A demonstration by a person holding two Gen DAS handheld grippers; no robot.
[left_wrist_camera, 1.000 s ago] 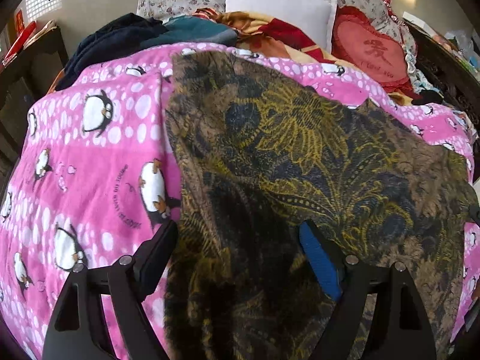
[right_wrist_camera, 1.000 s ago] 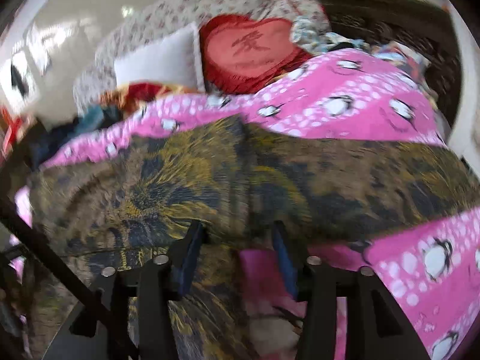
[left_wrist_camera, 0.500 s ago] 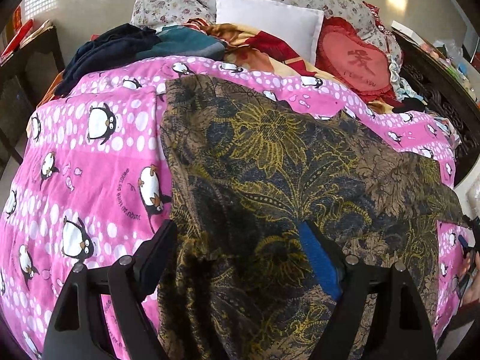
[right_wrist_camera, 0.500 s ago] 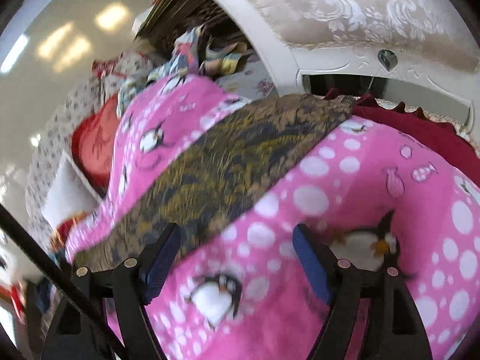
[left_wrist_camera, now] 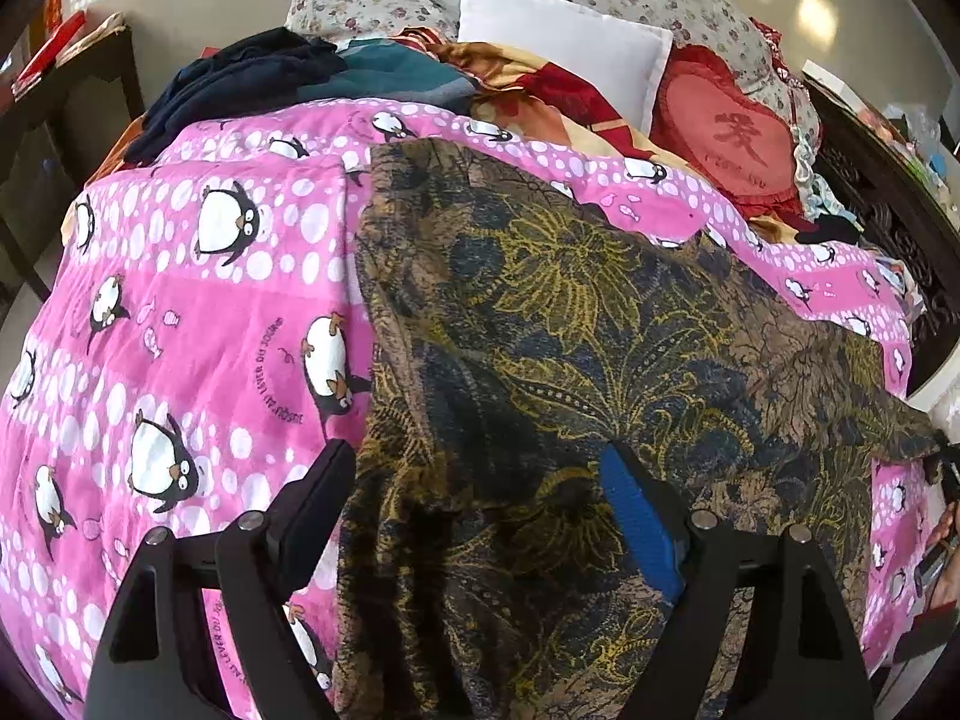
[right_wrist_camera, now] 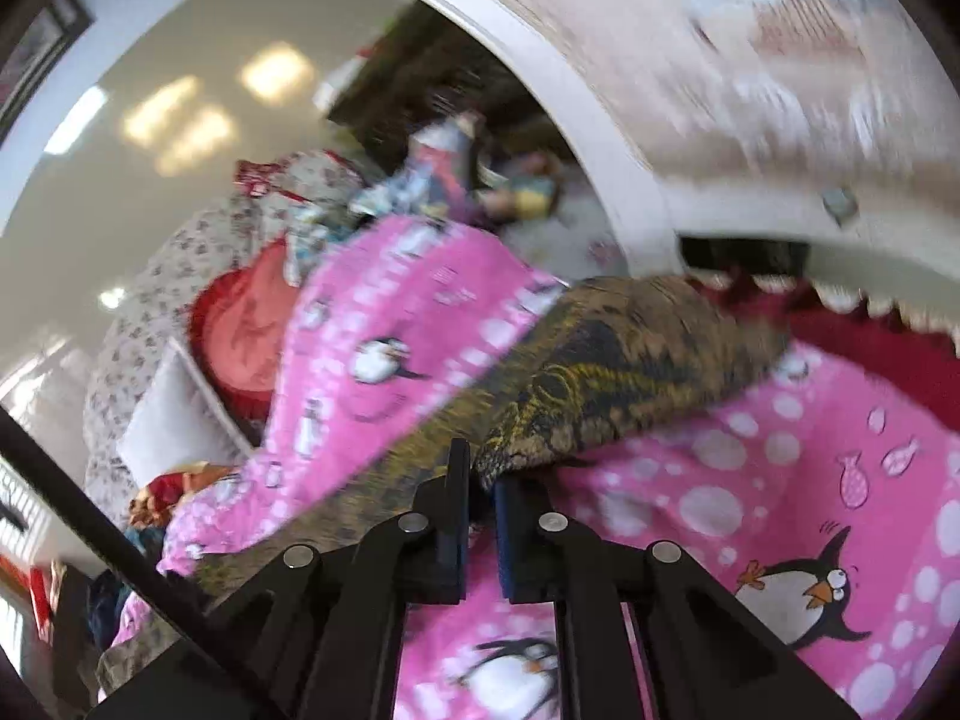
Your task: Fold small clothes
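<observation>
The bed (left_wrist_camera: pixel 180 312) in front of you is covered by a pink penguin blanket (right_wrist_camera: pixel 750 480), and most of its middle is taken up by the brown and gold patterned garment (left_wrist_camera: pixel 600 330), spread nearly flat with one long edge running down beside the penguins and its near end hanging off the bed's near edge toward you. At the head of the bed sit a white pillow (left_wrist_camera: pixel 564 42), a red heart cushion (left_wrist_camera: pixel 732 138) and a heap of dark clothes (left_wrist_camera: pixel 252 72), all well apart from your work. Your left hand-held gripper (left_wrist_camera: pixel 474 480) hangs over the near part of the garment with its jaws spread wide and nothing between them. Your right hand-held gripper (right_wrist_camera: pixel 480 480) has its jaws nearly together on the garment's far right corner; the view is blurred, but cloth appears pinched in the narrow gap. This looks like the start of the first fold: one corner taken, the other not yet. Next, you would likely bring the left gripper down onto a matching edge and close it on the cloth alone, not the blanket, so both corners can be lifted evenly and carried across.
</observation>
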